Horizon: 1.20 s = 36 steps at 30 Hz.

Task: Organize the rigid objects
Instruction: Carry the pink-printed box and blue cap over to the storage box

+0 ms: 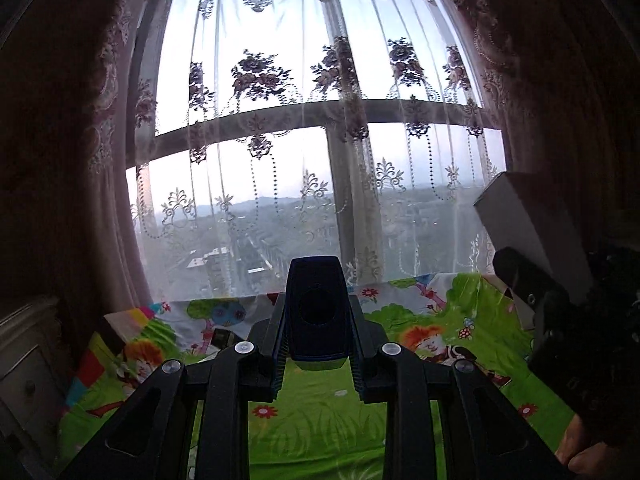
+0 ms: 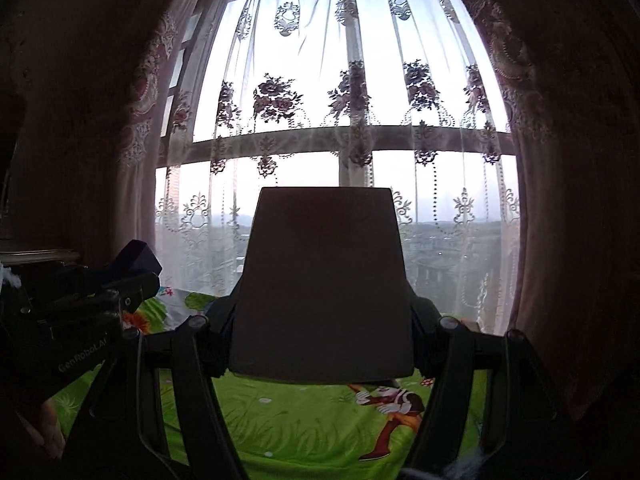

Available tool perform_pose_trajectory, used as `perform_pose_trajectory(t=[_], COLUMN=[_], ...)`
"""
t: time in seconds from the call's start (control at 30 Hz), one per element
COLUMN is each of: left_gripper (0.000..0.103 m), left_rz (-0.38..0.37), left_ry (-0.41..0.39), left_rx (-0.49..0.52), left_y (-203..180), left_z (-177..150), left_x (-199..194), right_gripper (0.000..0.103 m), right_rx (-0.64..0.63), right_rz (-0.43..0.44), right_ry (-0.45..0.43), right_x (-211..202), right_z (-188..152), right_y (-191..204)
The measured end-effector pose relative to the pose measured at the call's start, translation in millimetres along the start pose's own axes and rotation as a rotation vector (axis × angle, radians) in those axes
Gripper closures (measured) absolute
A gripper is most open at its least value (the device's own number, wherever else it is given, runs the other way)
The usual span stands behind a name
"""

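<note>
My left gripper (image 1: 318, 344) is shut on a dark blue box-shaped object with a round recess (image 1: 316, 312), held up above the bed. My right gripper (image 2: 322, 344) is shut on a flat grey rectangular box (image 2: 324, 284), held upright above the bed. In the left wrist view the grey box (image 1: 524, 224) and the right gripper (image 1: 532, 296) show at the right edge. In the right wrist view the left gripper (image 2: 120, 280) with the blue object (image 2: 136, 258) shows at the left. Both grippers are side by side, apart.
A bed with a bright green cartoon sheet (image 1: 320, 420) lies below. A small dark item (image 1: 222, 338) and a colourful box (image 1: 120, 324) lie at its far left. A white cabinet (image 1: 24, 364) stands at the left. Lace curtains (image 1: 280, 120) cover the window ahead.
</note>
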<state>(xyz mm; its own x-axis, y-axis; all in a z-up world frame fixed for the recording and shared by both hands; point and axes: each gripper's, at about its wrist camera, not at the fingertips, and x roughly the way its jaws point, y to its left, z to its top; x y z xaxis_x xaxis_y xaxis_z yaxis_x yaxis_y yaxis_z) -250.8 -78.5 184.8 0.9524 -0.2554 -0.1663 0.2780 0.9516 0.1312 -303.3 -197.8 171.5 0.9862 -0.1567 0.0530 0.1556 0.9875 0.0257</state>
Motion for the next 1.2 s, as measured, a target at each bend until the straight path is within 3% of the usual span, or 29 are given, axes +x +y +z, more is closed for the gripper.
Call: perform_pose_trajectory(t=[0.33, 0.63, 0.8, 1.2], left_gripper=[0.076, 0.076, 0.076, 0.076], left_rz=[0.090, 0.232, 0.356, 0.604], left_ry=[-0.003, 0.036, 0.040, 0.125], left_rx=[-0.052, -0.106, -0.135, -0.229], left_y=[41.6, 97.9, 137.8, 217.4], left_z=[-10.9, -30.9, -39.5, -83.4], left_x=[-23.5, -58.0, -85.5, -146.0], right_gripper=[0.034, 0.034, 0.034, 0.034], right_rx=[-0.046, -0.115, -0.150, -0.229], right_rz=[0.115, 0.377, 0.513, 0.825], right_ry=[-0.019, 0.004, -0.016, 0.033], right_x=[-10.5, -12.3, -16.9, -29.8], right_z=[6.5, 5.1, 8.7, -3.9], right_y=[36.7, 108.4, 150.5, 245.9])
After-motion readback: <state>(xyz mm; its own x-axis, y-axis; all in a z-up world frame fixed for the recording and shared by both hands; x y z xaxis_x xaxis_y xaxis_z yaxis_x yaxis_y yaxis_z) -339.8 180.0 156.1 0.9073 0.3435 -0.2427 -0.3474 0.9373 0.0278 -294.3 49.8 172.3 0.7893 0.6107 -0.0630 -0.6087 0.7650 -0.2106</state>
